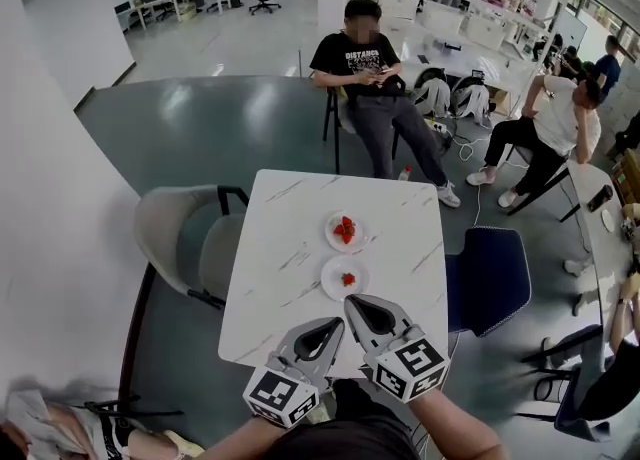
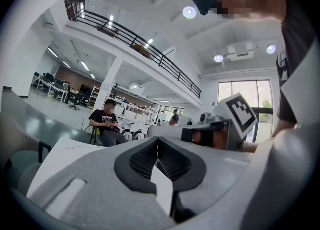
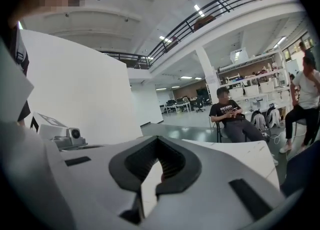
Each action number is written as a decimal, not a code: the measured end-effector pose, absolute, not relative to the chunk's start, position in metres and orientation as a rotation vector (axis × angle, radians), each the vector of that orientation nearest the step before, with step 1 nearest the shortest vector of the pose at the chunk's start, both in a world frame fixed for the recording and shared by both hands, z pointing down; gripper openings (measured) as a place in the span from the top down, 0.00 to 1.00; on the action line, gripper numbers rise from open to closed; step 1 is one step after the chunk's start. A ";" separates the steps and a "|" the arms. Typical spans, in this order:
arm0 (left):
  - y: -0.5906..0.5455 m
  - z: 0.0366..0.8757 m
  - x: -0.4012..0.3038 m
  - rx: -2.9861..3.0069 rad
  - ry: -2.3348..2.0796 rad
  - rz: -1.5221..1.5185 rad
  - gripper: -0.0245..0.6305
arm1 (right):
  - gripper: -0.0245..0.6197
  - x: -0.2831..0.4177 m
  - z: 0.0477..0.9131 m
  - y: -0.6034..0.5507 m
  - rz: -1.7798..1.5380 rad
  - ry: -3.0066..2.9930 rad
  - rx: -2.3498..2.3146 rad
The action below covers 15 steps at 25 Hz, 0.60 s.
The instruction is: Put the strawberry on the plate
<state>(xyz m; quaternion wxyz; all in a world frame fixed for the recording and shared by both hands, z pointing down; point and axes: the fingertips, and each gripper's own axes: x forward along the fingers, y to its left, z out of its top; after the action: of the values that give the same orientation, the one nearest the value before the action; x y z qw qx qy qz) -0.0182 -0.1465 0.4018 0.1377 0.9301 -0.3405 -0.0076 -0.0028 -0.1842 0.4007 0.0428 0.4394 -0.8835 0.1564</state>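
The fingers of the left gripper (image 1: 331, 328) and right gripper (image 1: 357, 304) are held together, empty. The right's should be spread before the strawberry (image 1: 345, 230) farthest ahead is straddled.

The table (image 1: 290, 248) has a smooth, white, marble-look top, and the grey floor (image 1: 200, 118) is glossy.

Left half of table (image 1: 278, 270): bare, open.
Middle: near plate (image 1: 332, 283) and far plate (image 1: 332, 238) block the way.
Left edge: grey chair (image 1: 185, 238) close.
Right edge: blue chair (image 1: 492, 278) close.
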 end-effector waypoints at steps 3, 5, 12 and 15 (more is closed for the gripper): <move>-0.131 0.389 -0.019 2.713 -0.968 -0.038 0.95 | 0.96 -0.006 0.383 -0.168 0.430 -2.718 1.371; -0.121 0.380 -0.020 2.728 -0.964 -0.051 0.95 | 0.96 -0.006 0.374 -0.156 0.412 -2.726 1.389; -0.100 0.350 -0.027 2.769 -0.977 -0.099 0.95 | 0.96 -0.007 0.344 -0.125 0.356 -2.772 1.427; -0.094 0.340 -0.031 2.784 -0.983 -0.110 0.95 | 0.96 -0.011 0.336 -0.115 0.338 -2.785 1.431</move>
<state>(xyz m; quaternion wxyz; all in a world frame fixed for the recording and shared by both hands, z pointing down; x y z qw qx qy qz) -0.0309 -0.0935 0.3398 0.0933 0.9382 -0.3312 -0.0370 -0.0112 -0.1153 0.3355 -0.0039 0.4543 -0.8843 0.1075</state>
